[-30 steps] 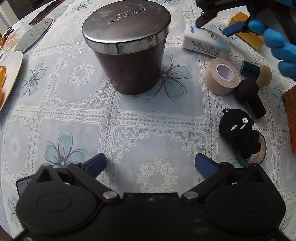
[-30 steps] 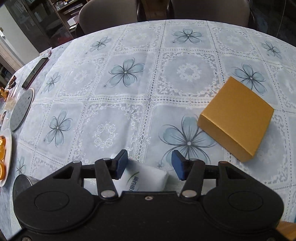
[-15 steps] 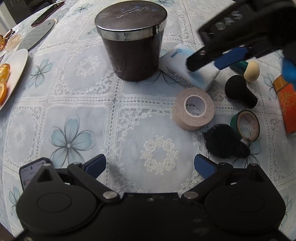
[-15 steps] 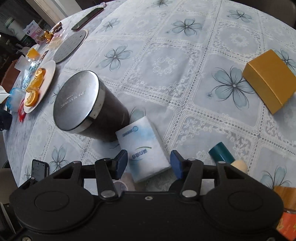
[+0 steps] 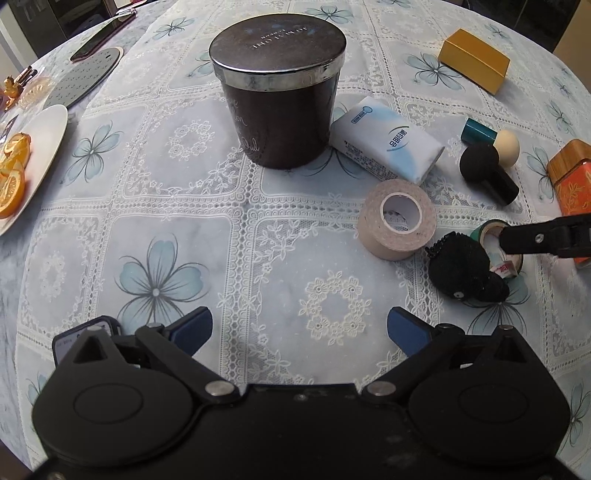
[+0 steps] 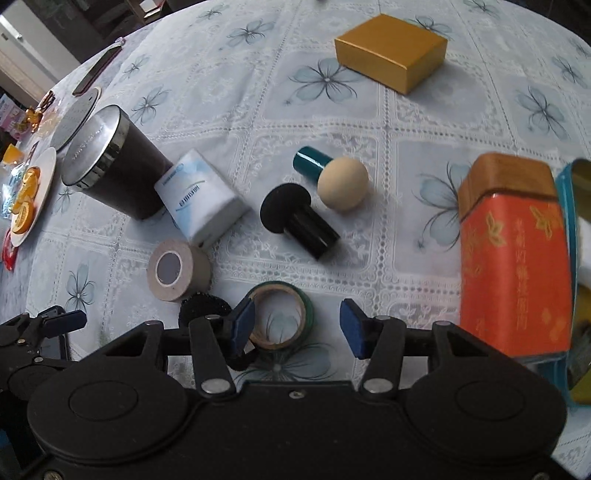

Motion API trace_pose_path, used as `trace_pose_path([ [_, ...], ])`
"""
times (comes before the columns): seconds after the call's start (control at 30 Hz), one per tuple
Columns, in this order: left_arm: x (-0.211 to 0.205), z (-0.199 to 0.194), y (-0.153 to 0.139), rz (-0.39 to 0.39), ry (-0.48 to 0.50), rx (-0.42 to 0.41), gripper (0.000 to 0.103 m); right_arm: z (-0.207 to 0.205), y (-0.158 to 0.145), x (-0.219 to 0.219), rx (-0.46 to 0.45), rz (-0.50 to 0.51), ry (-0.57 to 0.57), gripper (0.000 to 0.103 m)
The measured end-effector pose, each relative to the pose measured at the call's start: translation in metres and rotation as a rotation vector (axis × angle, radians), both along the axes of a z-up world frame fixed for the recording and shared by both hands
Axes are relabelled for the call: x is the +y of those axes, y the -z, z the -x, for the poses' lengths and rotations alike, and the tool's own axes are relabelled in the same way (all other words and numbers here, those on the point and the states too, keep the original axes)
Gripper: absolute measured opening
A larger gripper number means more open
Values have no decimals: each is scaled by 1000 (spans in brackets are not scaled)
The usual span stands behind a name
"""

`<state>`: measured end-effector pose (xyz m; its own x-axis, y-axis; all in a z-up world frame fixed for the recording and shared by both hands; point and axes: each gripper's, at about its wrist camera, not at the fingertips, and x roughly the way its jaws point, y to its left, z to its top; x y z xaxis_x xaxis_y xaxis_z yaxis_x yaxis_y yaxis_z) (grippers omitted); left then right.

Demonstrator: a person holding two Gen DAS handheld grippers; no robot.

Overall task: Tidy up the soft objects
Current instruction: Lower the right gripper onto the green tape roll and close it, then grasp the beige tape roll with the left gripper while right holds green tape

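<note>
A white tissue pack lies beside the dark lidded jar. A black plush toy lies against a green tape ring. A beige tape roll, a black sponge puff and a beige sponge puff lie nearby. My left gripper is open and empty above bare cloth. My right gripper is open and empty just over the green tape ring.
A yellow box sits at the far side. An orange tin and a teal tin stand on the right. A plate with orange slices, a grey trivet and a phone are on the left.
The right gripper has let go of the tissue pack beside the jar, opened wider and pulled back over the green tape ring. The left gripper has backed away a little.
</note>
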<state>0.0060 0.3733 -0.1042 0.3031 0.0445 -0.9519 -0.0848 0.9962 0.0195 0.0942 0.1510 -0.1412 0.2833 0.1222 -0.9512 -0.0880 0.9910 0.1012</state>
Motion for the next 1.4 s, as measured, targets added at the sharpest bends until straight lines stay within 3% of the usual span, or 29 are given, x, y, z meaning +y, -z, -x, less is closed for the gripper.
trace_pose_path([
  [0.17, 0, 9, -5, -22, 14, -12, 101, 6, 11, 11, 0, -14, 7, 51],
  [0.37, 2, 20, -10, -24, 18, -20, 101, 10, 17, 35, -51, 97, -62, 54],
  [0.5, 2, 19, -14, -23, 25, -38, 101, 17, 18, 43, -72, 180, -112, 48],
  [0.83, -17, -22, -34, 17, 65, -120, 101, 33, -17, -3, -97, 72, 34, 48],
  [1.1, -42, -58, -19, 52, 86, -92, 101, 49, -30, -25, -110, 36, 66, 48],
  [1.27, -46, -67, -4, 80, 68, -43, 81, 57, -36, -33, -114, 23, 51, 48],
  [1.37, -42, -66, 3, 119, 44, -13, 50, 61, -40, -36, -117, 16, 31, 48],
  [1.4, -41, -65, 3, 129, 32, -10, 46, 61, -41, -36, -117, 14, 25, 48],
])
